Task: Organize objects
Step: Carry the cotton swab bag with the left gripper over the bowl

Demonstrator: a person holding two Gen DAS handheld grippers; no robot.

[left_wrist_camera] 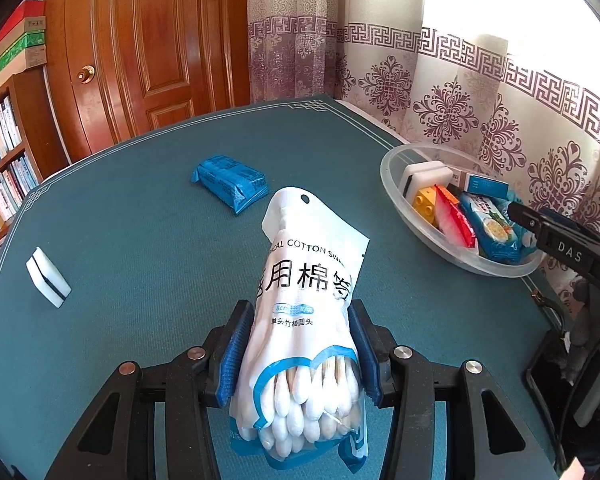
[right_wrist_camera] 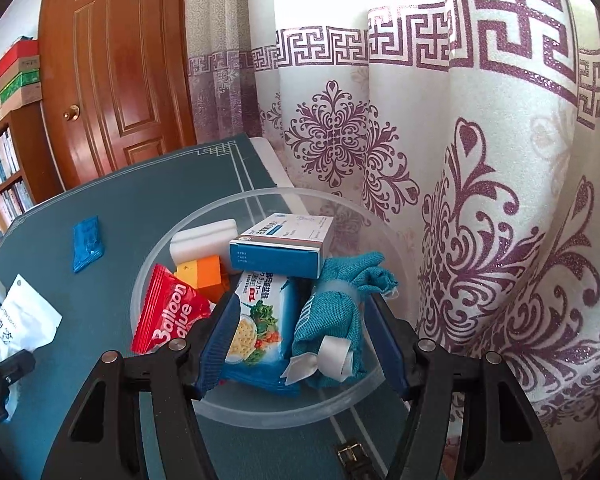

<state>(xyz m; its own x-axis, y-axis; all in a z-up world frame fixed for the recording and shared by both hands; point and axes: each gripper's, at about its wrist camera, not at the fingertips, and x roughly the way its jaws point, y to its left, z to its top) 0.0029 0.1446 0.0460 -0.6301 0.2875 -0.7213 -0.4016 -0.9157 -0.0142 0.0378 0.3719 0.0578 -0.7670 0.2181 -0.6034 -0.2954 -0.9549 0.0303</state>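
Above the table (left_wrist_camera: 140, 240), the left claw (left_wrist_camera: 300, 344) pinches the cotton swab bag (left_wrist_camera: 308, 300), open green cloth all round it. Right claw (right_wrist_camera: 300, 344) hangs spread over the clear bowl (right_wrist_camera: 260, 408) at the table's curtain-side edge, gripping nothing.

The cotton swab bag (left_wrist_camera: 304, 320) has its printed title cut off on both sides where the pack curves away, and its bottom end hangs out of sight behind the left claw (left_wrist_camera: 300, 344) body. In the right wrist view only its top corner (right_wrist_camera: 16, 320) shows, the rest runs off the left edge. In the clear bowl (right_wrist_camera: 260, 208) the yellow blocks (right_wrist_camera: 204, 276) sit half buried under the red Balloon glue pack (right_wrist_camera: 168, 312) and the white box (right_wrist_camera: 280, 248). The cracker pack (right_wrist_camera: 256, 332) is partly behind a blue pad (right_wrist_camera: 216, 352). Text on the blue packet (left_wrist_camera: 230, 182) on the bench (left_wrist_camera: 140, 240) is too small to read. Book spines on the bookshelf (left_wrist_camera: 0, 152) are just a blur.
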